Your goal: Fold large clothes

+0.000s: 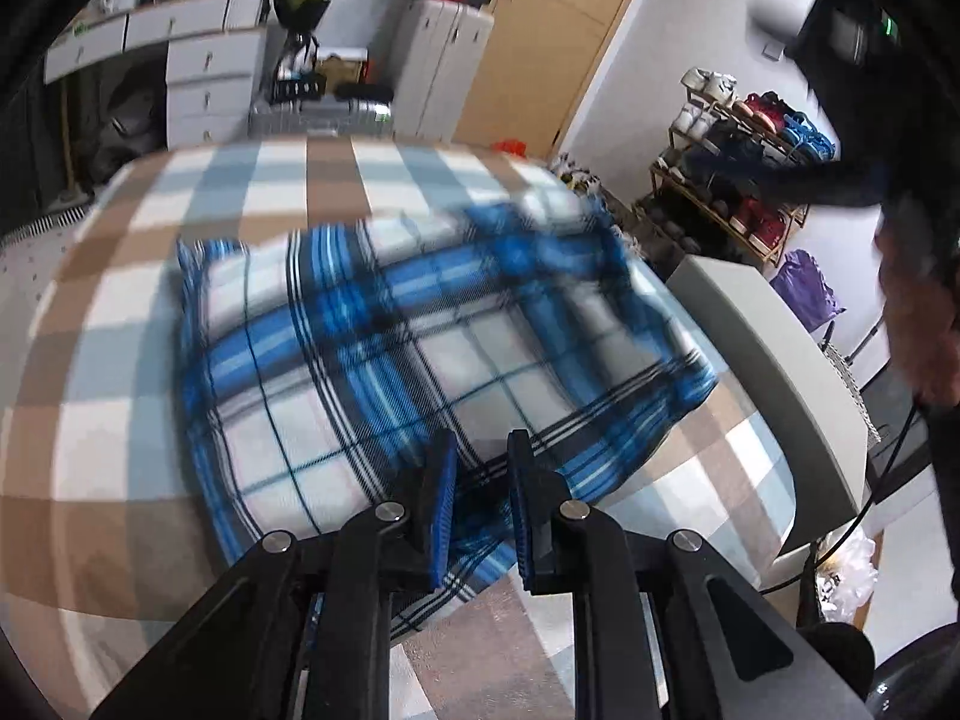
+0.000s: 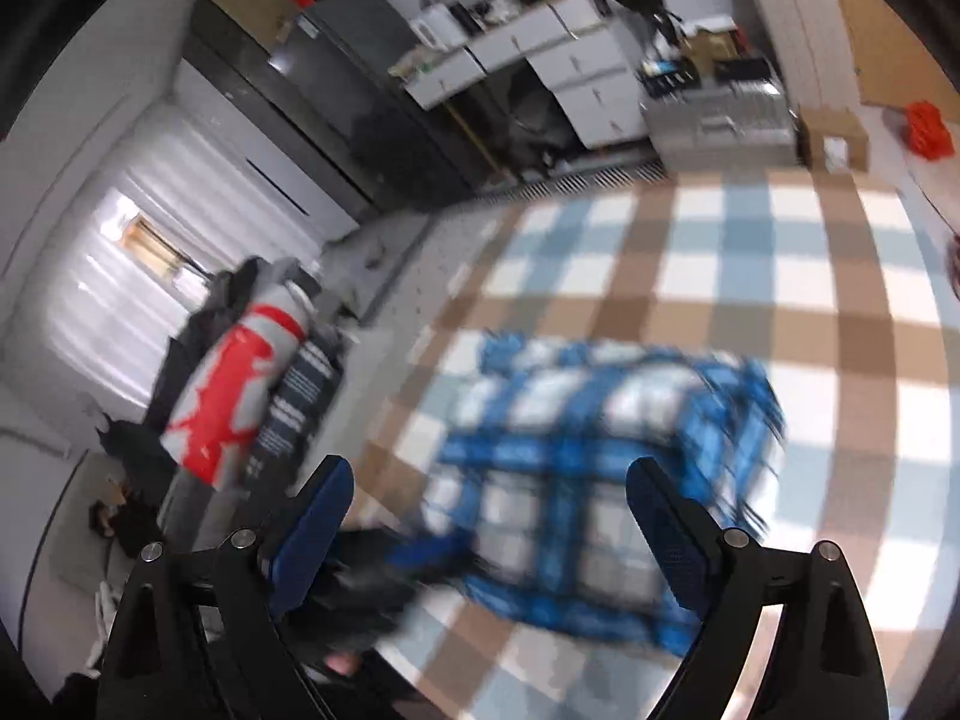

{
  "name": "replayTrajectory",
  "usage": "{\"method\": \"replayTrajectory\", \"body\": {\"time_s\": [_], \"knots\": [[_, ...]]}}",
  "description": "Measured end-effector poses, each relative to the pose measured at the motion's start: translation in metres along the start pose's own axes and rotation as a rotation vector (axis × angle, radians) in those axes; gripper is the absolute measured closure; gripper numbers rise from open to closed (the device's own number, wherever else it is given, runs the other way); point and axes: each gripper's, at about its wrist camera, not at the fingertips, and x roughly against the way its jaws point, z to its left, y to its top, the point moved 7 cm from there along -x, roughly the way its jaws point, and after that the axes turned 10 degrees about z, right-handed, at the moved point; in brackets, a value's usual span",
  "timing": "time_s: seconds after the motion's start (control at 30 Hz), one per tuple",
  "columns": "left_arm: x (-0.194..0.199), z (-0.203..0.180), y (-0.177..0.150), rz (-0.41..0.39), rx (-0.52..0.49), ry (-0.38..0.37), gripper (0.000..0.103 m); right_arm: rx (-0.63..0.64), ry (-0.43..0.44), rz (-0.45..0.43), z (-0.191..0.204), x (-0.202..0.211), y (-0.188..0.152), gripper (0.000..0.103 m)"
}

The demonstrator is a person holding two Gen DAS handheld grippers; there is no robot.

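A blue, white and black plaid garment [image 1: 420, 360] lies folded on the checked bed cover [image 1: 120, 324]. My left gripper [image 1: 480, 498] is at its near edge, jaws a small gap apart with the garment's near edge between the blue pads [image 1: 441, 504]; the frame does not show if they pinch it. In the right wrist view the same garment [image 2: 600, 480] is a blurred folded block on the cover [image 2: 780, 276]. My right gripper [image 2: 486, 516] hovers above it, wide open and empty.
A white bed frame edge [image 1: 780, 372] runs on the right, with a shoe rack [image 1: 738, 180] beyond. White drawers [image 1: 210, 78] and a cabinet [image 1: 438, 66] stand behind the bed. A pile of clothes [image 2: 240, 396] sits at the bed's left side.
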Motion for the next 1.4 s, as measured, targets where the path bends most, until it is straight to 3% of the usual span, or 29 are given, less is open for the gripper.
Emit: {"method": "replayTrajectory", "body": {"time_s": [0.13,0.3,0.43,0.57,0.73,0.87,1.0,1.2,1.4], "knots": [[-0.003,0.003,-0.002,0.006,-0.023,0.057,0.091,0.018,-0.021,0.08,-0.003,-0.035,0.014,0.007],[-0.001,-0.006,-0.006,-0.006,-0.112,0.191,0.09,-0.095,-0.076,0.227,-0.057,-0.079,0.008,0.007],[-0.003,-0.009,-0.007,-0.005,-0.134,0.237,0.09,-0.159,-0.061,0.271,-0.084,-0.094,0.004,0.009],[-0.004,-0.009,-0.009,-0.005,-0.147,0.269,0.089,-0.13,-0.091,0.29,-0.093,-0.103,0.002,0.013],[-0.003,-0.006,-0.009,0.0,-0.127,0.26,0.089,-0.17,-0.056,0.241,-0.099,-0.092,0.007,0.018],[-0.003,-0.005,-0.008,0.007,-0.114,0.248,0.089,-0.117,-0.085,0.228,-0.098,-0.09,0.006,0.018],[-0.005,-0.004,-0.007,0.013,-0.114,0.241,0.089,-0.183,-0.05,0.226,-0.116,-0.105,-0.006,0.018],[-0.006,0.003,-0.006,0.032,-0.067,0.195,0.089,-0.161,-0.187,0.241,-0.111,-0.112,-0.017,0.016],[-0.002,0.011,-0.006,0.047,-0.016,0.153,0.089,-0.136,-0.052,0.099,-0.074,-0.044,-0.02,0.01]]}}
